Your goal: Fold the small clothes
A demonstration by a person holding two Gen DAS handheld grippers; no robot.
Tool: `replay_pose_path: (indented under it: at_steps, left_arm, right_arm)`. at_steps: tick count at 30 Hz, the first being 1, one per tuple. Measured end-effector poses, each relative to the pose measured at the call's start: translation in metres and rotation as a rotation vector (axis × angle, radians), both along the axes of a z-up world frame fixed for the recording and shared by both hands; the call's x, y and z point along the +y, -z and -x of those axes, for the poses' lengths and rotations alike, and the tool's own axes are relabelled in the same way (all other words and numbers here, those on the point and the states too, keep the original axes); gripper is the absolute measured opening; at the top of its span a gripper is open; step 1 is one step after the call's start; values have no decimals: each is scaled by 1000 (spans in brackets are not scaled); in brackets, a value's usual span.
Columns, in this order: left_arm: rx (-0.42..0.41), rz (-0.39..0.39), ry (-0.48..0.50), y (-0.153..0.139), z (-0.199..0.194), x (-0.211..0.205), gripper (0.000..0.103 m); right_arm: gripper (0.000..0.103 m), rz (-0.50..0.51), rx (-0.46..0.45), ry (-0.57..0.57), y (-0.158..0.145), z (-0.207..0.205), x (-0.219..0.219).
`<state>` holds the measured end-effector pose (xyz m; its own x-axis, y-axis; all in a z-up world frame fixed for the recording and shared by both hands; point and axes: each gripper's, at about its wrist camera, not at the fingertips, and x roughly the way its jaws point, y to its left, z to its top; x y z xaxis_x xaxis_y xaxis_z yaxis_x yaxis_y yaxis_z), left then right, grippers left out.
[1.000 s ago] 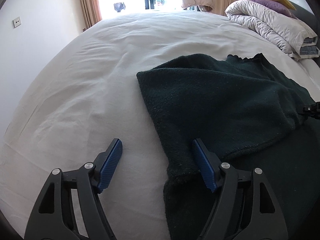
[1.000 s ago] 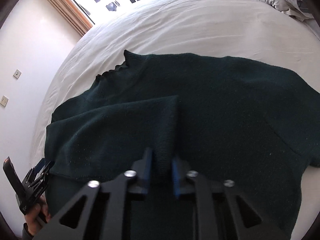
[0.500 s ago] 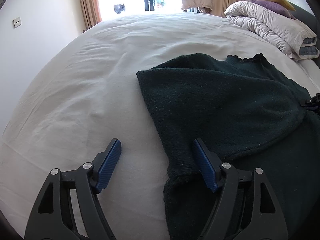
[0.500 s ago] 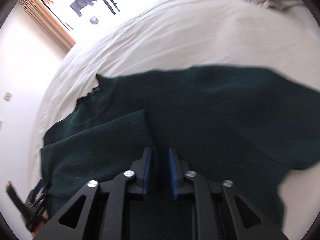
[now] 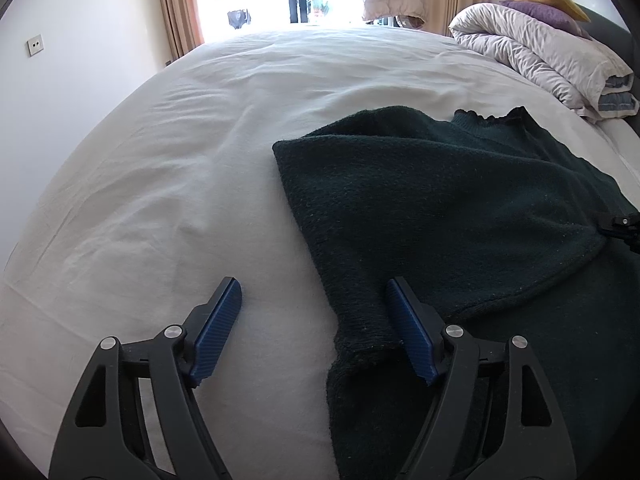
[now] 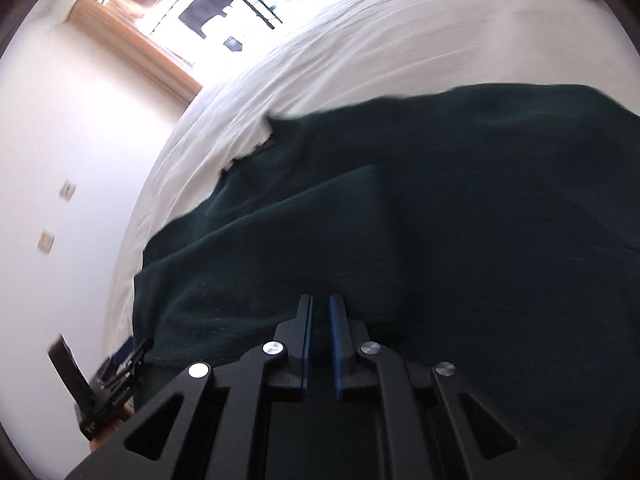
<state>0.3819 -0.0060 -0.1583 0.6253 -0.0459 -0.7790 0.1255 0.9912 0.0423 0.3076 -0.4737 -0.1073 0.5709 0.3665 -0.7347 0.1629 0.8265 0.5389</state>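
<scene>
The dark green sweater (image 5: 460,216) is lying on the white bed (image 5: 180,168), one sleeve folded across its body. The right tool (image 6: 320,322), jaws having just been closing after briefly parting, is pinching a fold of knit and shifting sideways, probably re-gripping to carry the fold. The left tool (image 5: 312,320) is resting wide apart, straddling the sweater's edge, gripping nothing.

Only one marking shows — small pale lettering on the black body of the left gripper (image 6: 106,390) in the right wrist view — too blurred and small to read.
</scene>
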Motion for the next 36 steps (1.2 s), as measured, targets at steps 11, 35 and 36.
replay_pose_path:
  at_steps: [11, 35, 36]
  left_arm:
    - [-133, 3, -13, -63, 45, -24, 75]
    - [17, 87, 184, 5, 66, -126, 80]
    - [17, 91, 184, 5, 67, -125, 80]
  right_arm:
    - [63, -204, -238, 689, -35, 223, -312]
    - [12, -371, -192, 945, 40, 215, -396]
    - [11, -346, -192, 941, 35, 214, -392]
